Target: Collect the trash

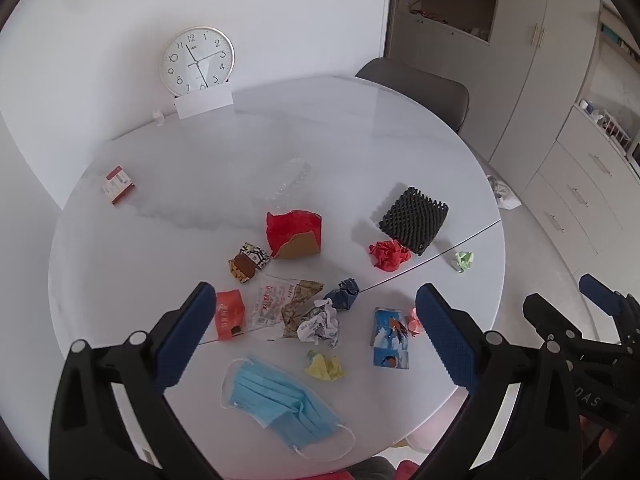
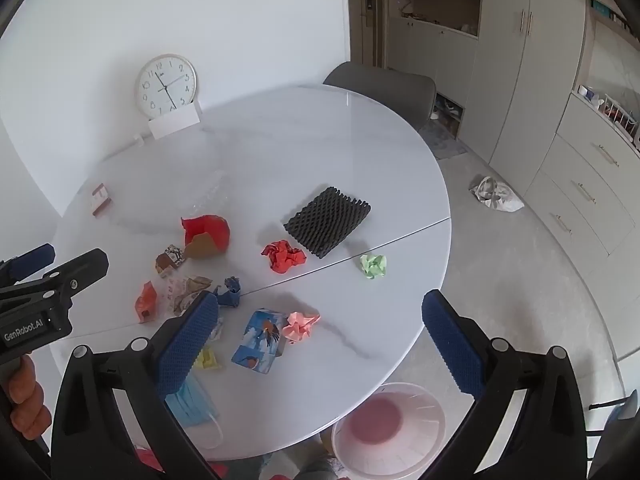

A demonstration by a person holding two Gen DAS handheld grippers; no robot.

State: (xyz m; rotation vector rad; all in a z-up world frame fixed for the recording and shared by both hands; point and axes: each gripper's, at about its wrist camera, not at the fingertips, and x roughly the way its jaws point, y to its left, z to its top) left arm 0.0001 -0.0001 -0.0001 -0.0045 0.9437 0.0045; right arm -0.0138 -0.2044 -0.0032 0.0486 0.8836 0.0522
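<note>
Trash lies scattered on a round white table. In the left wrist view I see a blue face mask, a yellow paper ball, a white crumpled paper, a blue printed carton and a red torn box. My left gripper is open and empty above them. My right gripper is open and empty above the blue carton and a pink paper ball. A pale pink bin stands on the floor below the table edge.
A black foam net, a red paper ball and a green paper ball lie further back. A clock leans on the wall. A grey chair stands behind the table. Cabinets line the right.
</note>
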